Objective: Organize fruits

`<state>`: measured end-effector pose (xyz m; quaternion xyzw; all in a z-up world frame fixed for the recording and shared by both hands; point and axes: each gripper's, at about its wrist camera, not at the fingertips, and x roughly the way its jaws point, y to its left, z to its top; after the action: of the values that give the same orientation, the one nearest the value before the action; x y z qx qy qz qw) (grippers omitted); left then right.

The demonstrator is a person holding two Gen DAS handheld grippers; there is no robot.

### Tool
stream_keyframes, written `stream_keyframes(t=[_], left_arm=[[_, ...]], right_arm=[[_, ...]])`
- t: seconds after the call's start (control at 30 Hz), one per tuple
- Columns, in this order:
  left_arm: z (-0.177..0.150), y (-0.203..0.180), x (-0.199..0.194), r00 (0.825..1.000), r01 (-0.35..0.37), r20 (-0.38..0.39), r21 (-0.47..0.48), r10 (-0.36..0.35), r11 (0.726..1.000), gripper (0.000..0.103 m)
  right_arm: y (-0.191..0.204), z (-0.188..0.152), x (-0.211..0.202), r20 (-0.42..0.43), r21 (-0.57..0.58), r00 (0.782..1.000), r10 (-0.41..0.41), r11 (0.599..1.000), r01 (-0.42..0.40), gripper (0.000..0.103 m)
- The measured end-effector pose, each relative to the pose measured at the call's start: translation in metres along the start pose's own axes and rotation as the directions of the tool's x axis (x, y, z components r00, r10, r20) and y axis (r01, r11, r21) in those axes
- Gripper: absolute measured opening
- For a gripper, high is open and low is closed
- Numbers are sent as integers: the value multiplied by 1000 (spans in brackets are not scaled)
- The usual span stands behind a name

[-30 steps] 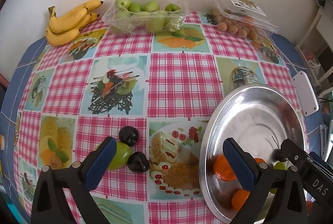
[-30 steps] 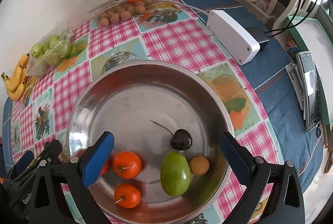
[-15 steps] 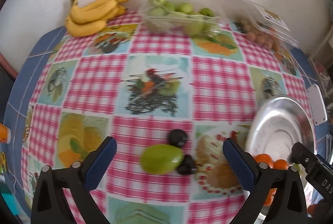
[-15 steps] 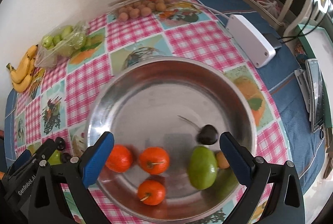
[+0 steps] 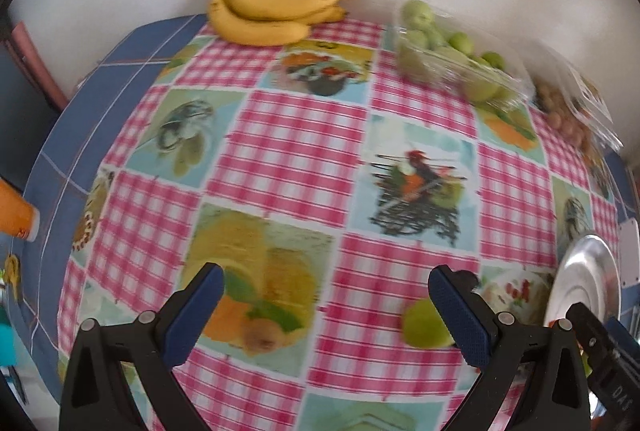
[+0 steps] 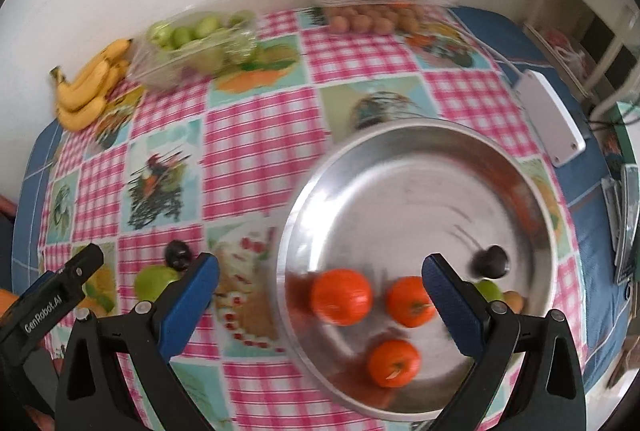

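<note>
Both the left tool [image 5: 326,305] and the right tool [image 6: 320,285] are spread wide and hold nothing. The risk is that the left tool, with the green fruit [image 5: 424,323] partly hidden behind its right finger, nudges the smooth, rounded fruit and sends it rolling across the table [image 5: 296,147]. The dark cherry [image 6: 179,255] beside it could scatter too, away from the steel bowl [image 6: 416,139] under the right tool.

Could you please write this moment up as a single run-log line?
left gripper: open, empty | right gripper: open, empty | metal bowl: three oranges | tablecloth: green fruit, dark cherry
</note>
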<state>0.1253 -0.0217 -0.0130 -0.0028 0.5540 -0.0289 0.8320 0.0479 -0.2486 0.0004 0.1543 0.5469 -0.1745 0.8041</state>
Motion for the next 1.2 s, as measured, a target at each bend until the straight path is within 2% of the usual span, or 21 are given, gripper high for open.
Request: stream_keyframes(t=[0.2, 0.43, 0.93, 1.03, 1.1, 1.2], left_arm=[[2, 23, 3, 1000, -4, -10, -43, 3, 999, 103], [4, 37, 4, 1000, -5, -13, -66, 4, 998, 103], [4, 22, 5, 999, 49, -16, -41, -50, 998, 103], [3, 19, 7, 998, 51, -36, -38, -53, 998, 103], [2, 17, 10, 996, 63, -56, -45, -66, 997, 103], [1, 17, 15, 992, 96, -81, -71, -101, 993, 103]], right_arm=[[39, -6, 4, -10, -74, 999, 36, 997, -37, 101], [66, -11, 12, -33, -116, 997, 73, 990, -76, 101], [61, -13, 17, -52, -100, 992, 116, 988, -120, 101], [61, -14, 17, -50, -96, 990, 129, 986, -133, 92], [63, -15, 18, -58, -103, 989, 137, 984, -142, 77], [65, -18, 20, -77, -117, 988, 137, 983, -145, 68]])
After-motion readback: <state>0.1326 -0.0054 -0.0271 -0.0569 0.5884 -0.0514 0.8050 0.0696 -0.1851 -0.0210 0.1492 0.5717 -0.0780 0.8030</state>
